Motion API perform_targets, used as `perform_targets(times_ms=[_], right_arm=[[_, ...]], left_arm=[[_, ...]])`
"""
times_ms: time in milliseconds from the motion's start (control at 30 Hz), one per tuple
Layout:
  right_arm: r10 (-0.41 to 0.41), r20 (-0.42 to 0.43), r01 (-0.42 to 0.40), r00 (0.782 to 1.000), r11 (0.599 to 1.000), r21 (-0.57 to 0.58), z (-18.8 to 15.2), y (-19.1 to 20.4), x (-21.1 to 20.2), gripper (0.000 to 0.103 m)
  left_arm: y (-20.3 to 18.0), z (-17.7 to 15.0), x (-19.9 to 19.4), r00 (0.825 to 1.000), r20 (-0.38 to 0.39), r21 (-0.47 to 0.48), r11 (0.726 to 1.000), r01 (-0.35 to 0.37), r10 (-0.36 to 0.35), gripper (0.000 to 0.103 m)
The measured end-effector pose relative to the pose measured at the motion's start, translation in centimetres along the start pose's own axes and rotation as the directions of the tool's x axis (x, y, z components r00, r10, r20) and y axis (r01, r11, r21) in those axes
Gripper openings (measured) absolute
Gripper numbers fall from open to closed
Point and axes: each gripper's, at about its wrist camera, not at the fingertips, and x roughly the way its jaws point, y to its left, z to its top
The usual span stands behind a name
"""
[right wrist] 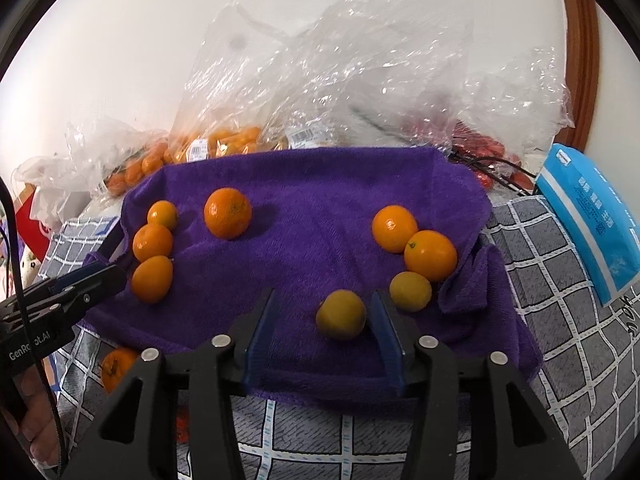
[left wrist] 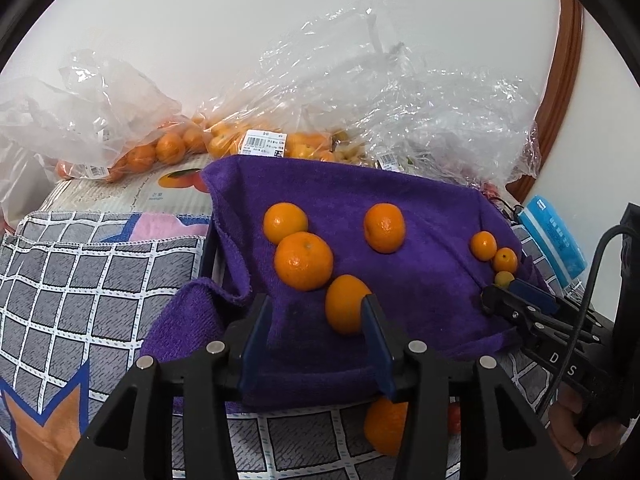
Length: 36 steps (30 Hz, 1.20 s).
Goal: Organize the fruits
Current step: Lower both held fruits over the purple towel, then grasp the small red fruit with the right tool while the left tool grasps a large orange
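A purple towel (left wrist: 400,280) (right wrist: 312,208) holds several oranges and smaller kumquats. My left gripper (left wrist: 316,316) is open above the towel's near edge, an orange (left wrist: 346,304) just ahead by its right finger. Two oranges (left wrist: 303,260) sit beyond it, another orange (left wrist: 384,227) farther back. My right gripper (right wrist: 322,314) is open, a yellowish kumquat (right wrist: 341,314) between its fingertips near the right finger. Small kumquats (right wrist: 430,255) lie at the towel's right. The right gripper also shows in the left wrist view (left wrist: 516,300).
Clear plastic bags of oranges (left wrist: 160,148) (right wrist: 224,140) and red fruit (right wrist: 484,148) stand behind the towel by the wall. A loose orange (left wrist: 386,426) (right wrist: 116,368) lies on the checked cloth (left wrist: 100,280) in front. A blue packet (right wrist: 588,216) lies at right.
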Motion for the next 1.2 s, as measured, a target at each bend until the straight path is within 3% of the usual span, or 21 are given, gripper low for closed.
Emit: perform_targets(times_ms=[167, 467, 633, 800, 1200], right_arm=[[-0.029, 0.037, 0.028, 0.999, 1.0, 0.011, 0.1, -0.2, -0.8, 0.052], [-0.064, 0.023, 0.065, 0.998, 0.998, -0.019, -0.4, 1.6, -3.2, 0.052], [-0.045, -0.014, 0.044, 0.999, 0.998, -0.035, -2.2, 3.3, -4.7, 0.052], [0.017, -0.051, -0.017, 0.999, 1.0, 0.002, -4.2, 4.7, -5.6, 0.052], [0.02, -0.11, -0.023, 0.994, 0.999, -0.032, -6.6, 7.7, -4.3, 0.052]], left_arm=[[0.3, 0.3, -0.5, 1.0, 0.007, -0.01, 1.0, -0.017, 0.017, 0.044], [0.5, 0.9, -2.9, 0.999, 0.03, -0.034, 0.999, -0.021, 0.022, 0.044], [0.3, 0.8, -4.4, 0.998, 0.023, 0.012, 0.998, -0.065, 0.065, 0.044], [1.4, 0.1, -6.1, 0.999, 0.016, 0.002, 0.999, -0.052, 0.052, 0.049], [4.3, -3.2, -6.0, 0.995, -0.059, -0.01, 0.997, -0.08, 0.08, 0.05]])
